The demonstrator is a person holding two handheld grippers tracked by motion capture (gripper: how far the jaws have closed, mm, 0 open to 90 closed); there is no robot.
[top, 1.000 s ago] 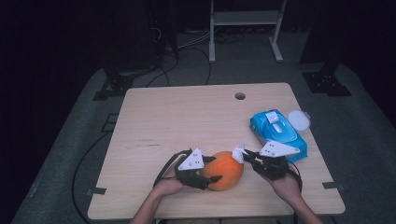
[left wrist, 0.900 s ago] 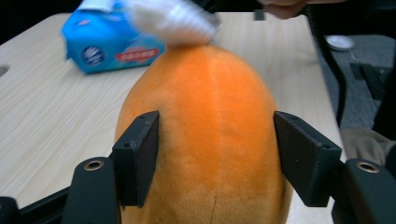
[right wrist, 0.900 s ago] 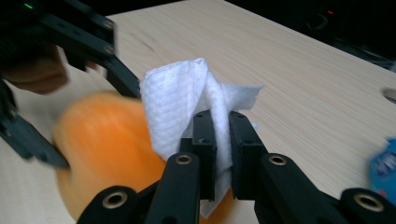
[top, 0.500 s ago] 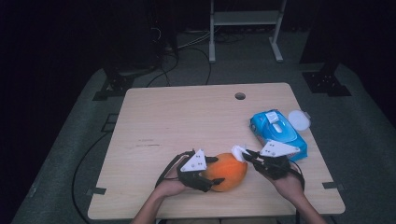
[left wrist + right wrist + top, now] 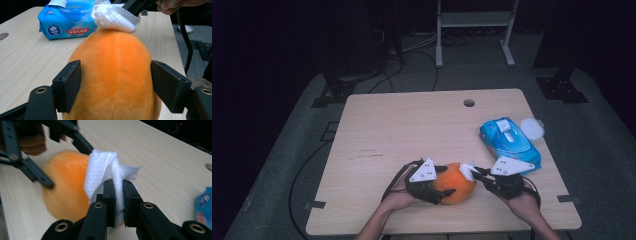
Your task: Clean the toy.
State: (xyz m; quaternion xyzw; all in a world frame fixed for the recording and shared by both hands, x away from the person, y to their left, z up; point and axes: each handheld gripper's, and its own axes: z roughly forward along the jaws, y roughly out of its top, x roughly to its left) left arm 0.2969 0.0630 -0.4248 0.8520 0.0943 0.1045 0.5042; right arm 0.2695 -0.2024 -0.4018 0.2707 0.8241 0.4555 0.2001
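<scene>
An orange plush toy (image 5: 455, 183) lies near the table's front edge. My left gripper (image 5: 444, 181) reaches around it from the left. In the left gripper view the toy (image 5: 115, 75) sits between the two black pads (image 5: 68, 85), which rest against its sides. The jaws have just been opening with the toy still between them. My right gripper (image 5: 474, 172) comes in from the right, shut on a folded white wipe (image 5: 105, 172). The wipe (image 5: 113, 16) touches the toy's far end.
A blue pack of wet wipes (image 5: 509, 140) lies at the table's right side, just behind the right hand. A round white lid (image 5: 532, 128) sits by the right edge next to it. There is a cable hole (image 5: 469, 103) near the wooden table's (image 5: 402, 130) back edge.
The left gripper's jaws stand slightly wider around the toy. The right gripper with the wipe has shifted a little at the toy's end. Both hands stay in place.
</scene>
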